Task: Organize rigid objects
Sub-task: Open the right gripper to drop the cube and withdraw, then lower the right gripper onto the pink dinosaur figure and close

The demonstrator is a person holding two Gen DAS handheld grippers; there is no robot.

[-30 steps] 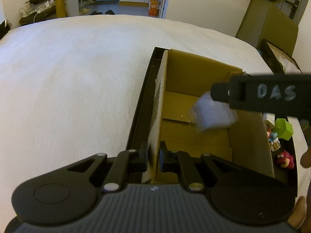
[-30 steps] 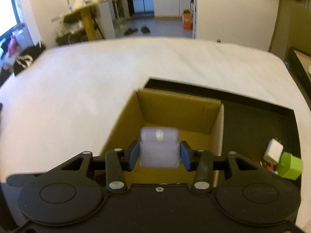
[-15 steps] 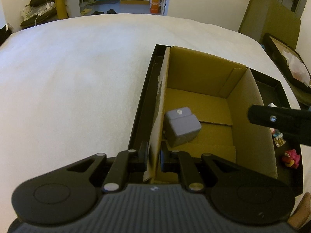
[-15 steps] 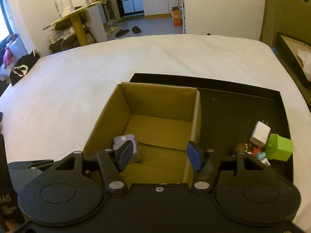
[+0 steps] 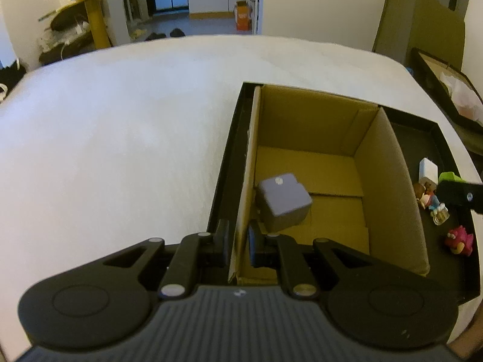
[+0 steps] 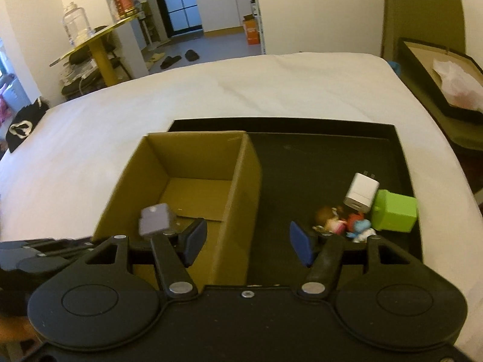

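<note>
A cardboard box (image 5: 389, 187) (image 6: 241, 181) stands in the left part of a black tray (image 6: 401, 181) (image 5: 466, 259) on a white bed. A grey cube-shaped case (image 5: 285, 200) (image 6: 157, 219) lies inside the box near its left wall. My left gripper (image 5: 237, 241) is shut on the box's left wall. My right gripper (image 6: 247, 241) is open and empty above the box's right wall. In the tray's right part lie a white charger (image 6: 362, 193) (image 5: 428, 173), a green cube (image 6: 395, 211), small figurines (image 6: 341, 223) (image 5: 431, 202) and a red plush toy (image 5: 459, 239).
The white bed (image 5: 120, 150) spreads left and beyond the tray. Another black tray with paper (image 6: 446, 81) sits on the floor at the right. A yellow table (image 6: 90, 45) with jars stands at the back left.
My right gripper opened and let go of the grey case, which dropped into the box. The right gripper then moved right toward the loose items. My left gripper kept its hold on the box wall.
</note>
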